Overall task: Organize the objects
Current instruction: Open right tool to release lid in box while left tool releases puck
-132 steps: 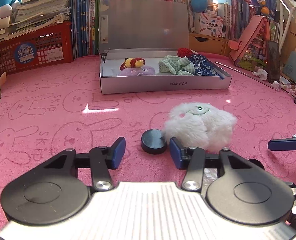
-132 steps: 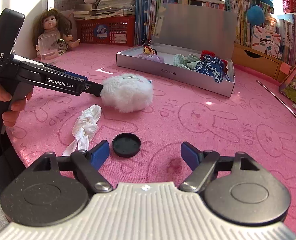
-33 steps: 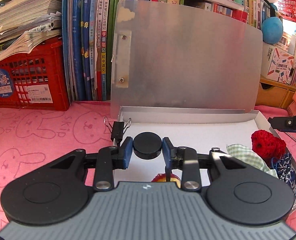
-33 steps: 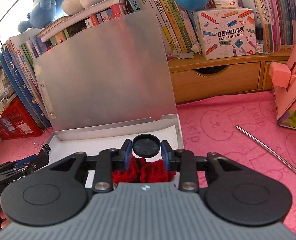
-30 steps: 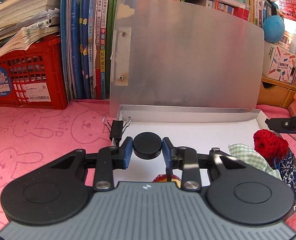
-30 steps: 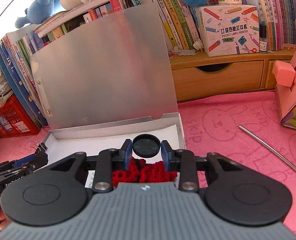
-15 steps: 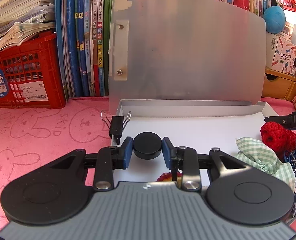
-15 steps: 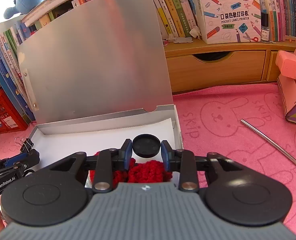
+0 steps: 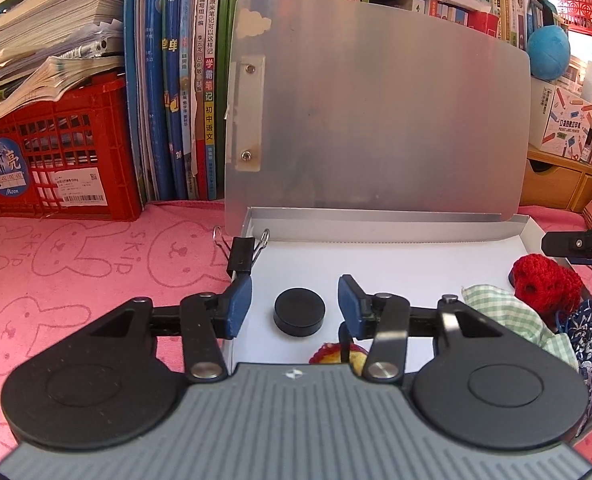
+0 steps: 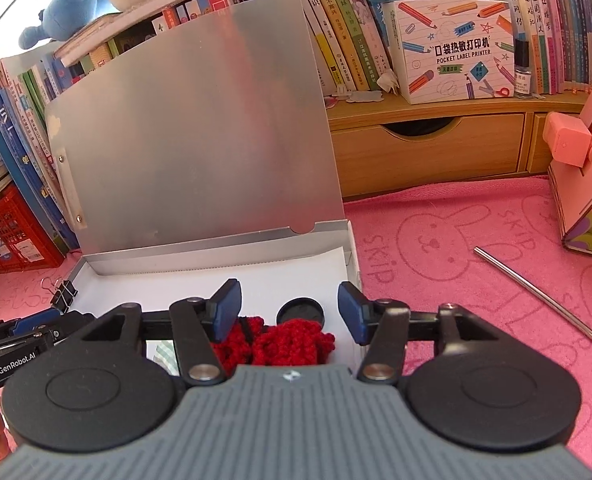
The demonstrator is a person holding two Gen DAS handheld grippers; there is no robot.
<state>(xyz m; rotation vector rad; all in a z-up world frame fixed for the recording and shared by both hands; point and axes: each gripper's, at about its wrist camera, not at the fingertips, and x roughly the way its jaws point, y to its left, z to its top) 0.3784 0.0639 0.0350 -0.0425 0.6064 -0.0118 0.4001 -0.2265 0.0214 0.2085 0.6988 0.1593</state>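
Note:
A silver box [image 9: 380,224] with its lid raised stands on the pink cloth; it also shows in the right wrist view [image 10: 215,270]. My left gripper [image 9: 294,307] is open over the box's left part, and a black round lid [image 9: 299,312] lies on the white floor between its fingers. My right gripper [image 10: 289,308] is open over the box's right end, and a second black round lid [image 10: 300,311] lies on the floor behind a red knitted piece [image 10: 279,342]. The right gripper's tip [image 9: 576,244] shows at the right edge of the left wrist view.
In the box lie a green checked cloth [image 9: 508,320], the red knitted piece [image 9: 544,284] and a blue patterned pouch [image 9: 588,344]. A binder clip [image 9: 241,258] sits on the box's left wall. A red crate [image 9: 51,168], books, a wooden drawer unit [image 10: 428,152] and a metal rod [image 10: 544,296] surround it.
Both grippers have opened. Each black lid has left its gripper's fingers and now lies on the box floor.

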